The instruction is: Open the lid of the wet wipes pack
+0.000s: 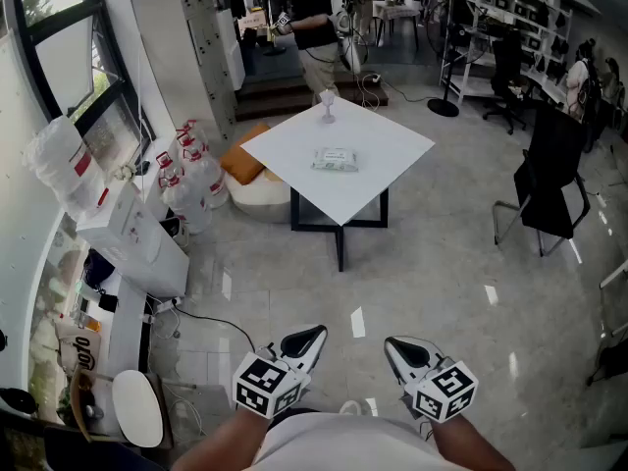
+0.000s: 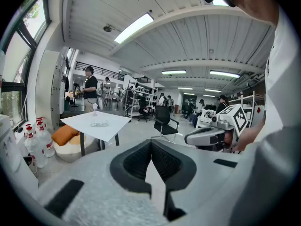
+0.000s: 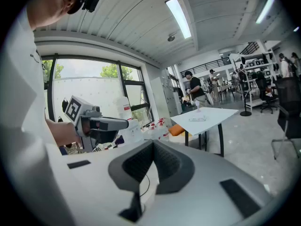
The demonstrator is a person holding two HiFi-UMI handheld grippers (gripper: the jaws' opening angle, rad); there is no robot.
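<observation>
Wet wipes pack work has not started for you: you stand well back from it, so the step in hand is the approach. Nearest to you, the left gripper and the right gripper hover side by side low in the head view, over grey floor tiles, both tilted slightly downward. Your left gripper view shows its dark ribbed pads pressed together with nothing between them, and your right gripper view shows the same: jaws fully closed, empty. Farther out, past open floor, stands the white square table on its black frame, one corner pointing toward you. The pack lies flat near the middle of that tabletop, and a small clear glass stands upright near the far corner, apart from the pack. Left of the table, water bottles with red labels cluster by the window wall, with an orange cushion beside them; a black chair sits off to the right. Beyond the table a person stands in the workshop. From here you cannot tell which way the pack's lid faces. Your next move, as I judge it, is to walk up to the table, bring both grippers over the pack and part the jaws, probably one to steady the pack and the other to catch the lid's edge and lift.
</observation>
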